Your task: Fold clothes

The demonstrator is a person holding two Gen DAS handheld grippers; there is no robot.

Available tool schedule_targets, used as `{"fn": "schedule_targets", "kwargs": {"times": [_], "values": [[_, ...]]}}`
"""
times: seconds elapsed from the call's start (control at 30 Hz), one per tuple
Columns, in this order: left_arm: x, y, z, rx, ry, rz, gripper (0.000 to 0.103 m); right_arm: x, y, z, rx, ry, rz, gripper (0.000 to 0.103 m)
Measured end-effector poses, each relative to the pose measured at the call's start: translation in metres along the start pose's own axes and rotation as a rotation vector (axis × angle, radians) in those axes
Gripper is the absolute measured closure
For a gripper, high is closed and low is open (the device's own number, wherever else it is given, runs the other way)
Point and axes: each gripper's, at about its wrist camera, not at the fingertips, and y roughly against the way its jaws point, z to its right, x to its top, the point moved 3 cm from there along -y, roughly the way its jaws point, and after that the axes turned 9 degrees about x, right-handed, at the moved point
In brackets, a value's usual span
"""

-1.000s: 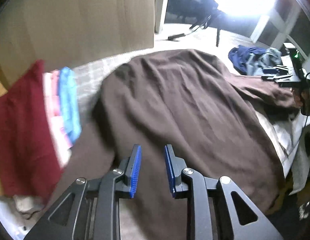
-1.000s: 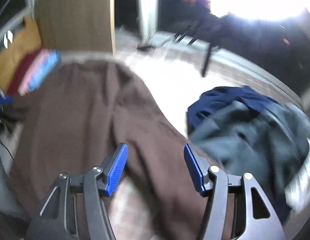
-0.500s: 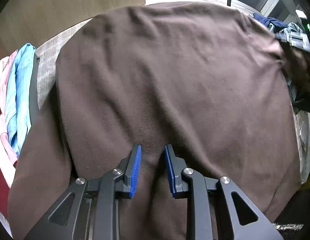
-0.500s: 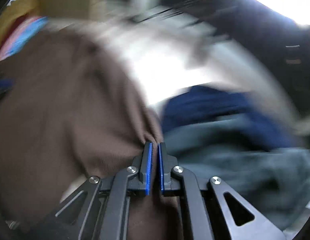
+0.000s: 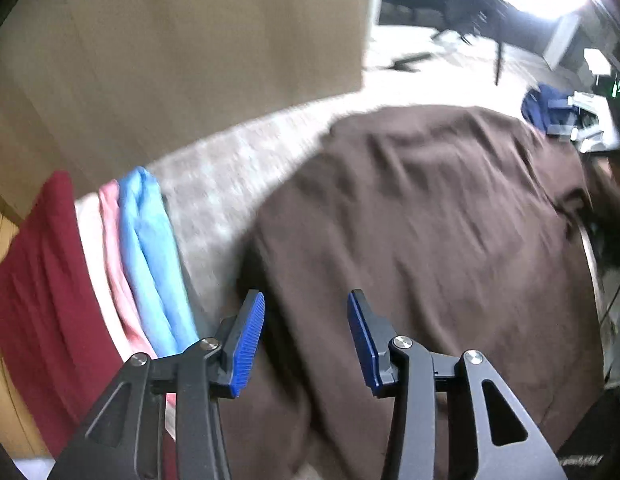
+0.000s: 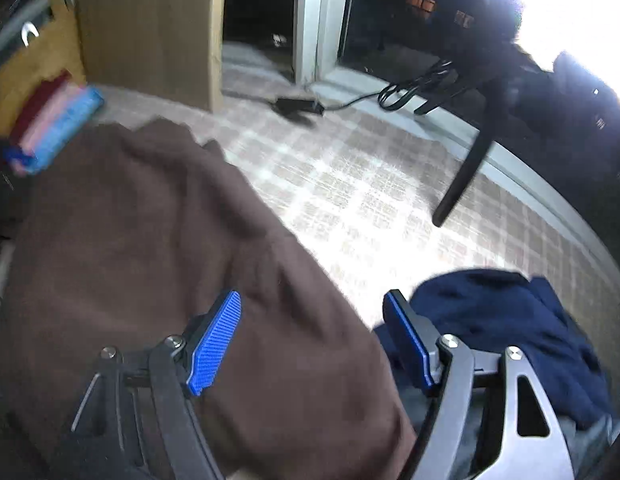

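Both grippers, left gripper (image 5: 306, 336) and right gripper (image 6: 313, 336), have released and spread above the rumpled brown garment (image 5: 429, 220).

Both wrist views look forward-down, close over brown garment (image 5: 429, 220); both share it and folded stack (image 6: 50, 128).

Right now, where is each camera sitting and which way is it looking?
Left wrist: sits on the left gripper, looking forward along its open fingers over the brown garment, with the folded stack to its left; only the gripper's black arms and blue pads show.
Right wrist: sits on the right gripper, looking across the brown garment's edge toward the checked floor and the navy clothes; only its own open fingers show.
Shared: both see the brown garment, the folded stack and the navy clothes.
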Motion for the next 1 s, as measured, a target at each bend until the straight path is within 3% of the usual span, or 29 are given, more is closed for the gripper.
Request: {"fn": "schedule_targets", "kwargs": {"times": [0.07,0.1,0.13,0.17,0.2,0.27,0.3,0.37,0.43,0.5,0.6,0.7,0.77,0.8,0.83,0.87,0.93,1.0], "values": [[0.009,-0.018,-0.006,0.004,-0.008,-0.019,0.052,0.005,-0.019,0.007,-0.02,-0.017,-0.029,0.032],[0.013,-0.026,-0.009,0.007,-0.012,-0.029,0.051,0.004,-0.026,0.008,0.007,-0.03,-0.045,0.055],[0.017,-0.035,-0.012,0.009,-0.016,-0.039,0.051,0.002,-0.032,0.009,0.038,-0.04,-0.064,0.098],[0.022,-0.044,-0.015,0.011,-0.021,-0.049,0.051,-0.002,-0.036,0.012,0.007,-0.041,-0.093,0.101],[0.026,-0.053,-0.017,0.013,-0.025,-0.058,0.051,-0.007,-0.037,0.02,-0.118,-0.032,-0.131,0.1],[0.024,-0.071,-0.018,0.076,-0.078,-0.106,0.052,-0.012,-0.03,0.033,-0.263,-0.029,-0.149,0.096],[0.022,-0.072,-0.018,0.085,-0.095,-0.109,0.053,-0.011,-0.022,0.037,-0.24,-0.061,-0.127,0.094],[0.028,-0.06,-0.022,0.019,-0.053,-0.068,0.054,-0.004,-0.003,0.041,-0.115,-0.153,-0.06,0.09],[0.044,-0.047,-0.022,-0.063,-0.012,-0.013,0.054,0.015,0.01,0.033,0.004,-0.184,0.03,0.058],[0.066,-0.039,-0.011,-0.118,-0.024,0.039,0.052,0.029,-0.002,0.023,0.07,-0.196,0.044,0.052],[0.09,-0.052,0.011,-0.117,-0.09,0.051,0.052,0.049,-0.028,0.008,0.154,-0.212,0.038,0.052],[0.095,-0.085,0.029,-0.149,-0.137,-0.006,0.051,0.068,-0.053,-0.007,0.237,-0.228,0.033,0.052],[0.091,-0.095,0.034,-0.149,-0.155,0.001,0.053,0.067,-0.073,-0.014,0.234,-0.209,-0.028,0.052],[0.089,-0.097,0.036,-0.15,-0.158,0.008,0.066,0.065,-0.075,-0.017,0.222,-0.189,-0.027,0.057],[0.087,-0.091,0.035,-0.154,-0.15,0.024,0.074,0.063,-0.074,-0.02,0.207,-0.169,-0.014,0.089],[0.085,-0.085,0.035,-0.158,-0.142,0.04,0.083,0.061,-0.07,-0.023,0.219,-0.164,0.001,0.095],[0.083,-0.069,0.035,-0.142,-0.148,0.113,0.084,0.06,-0.049,-0.027,0.237,-0.161,0.085,0.096],[0.077,-0.057,0.026,-0.117,-0.147,0.136,0.074,0.06,-0.03,-0.024,0.18,-0.155,0.168,0.096]]}}
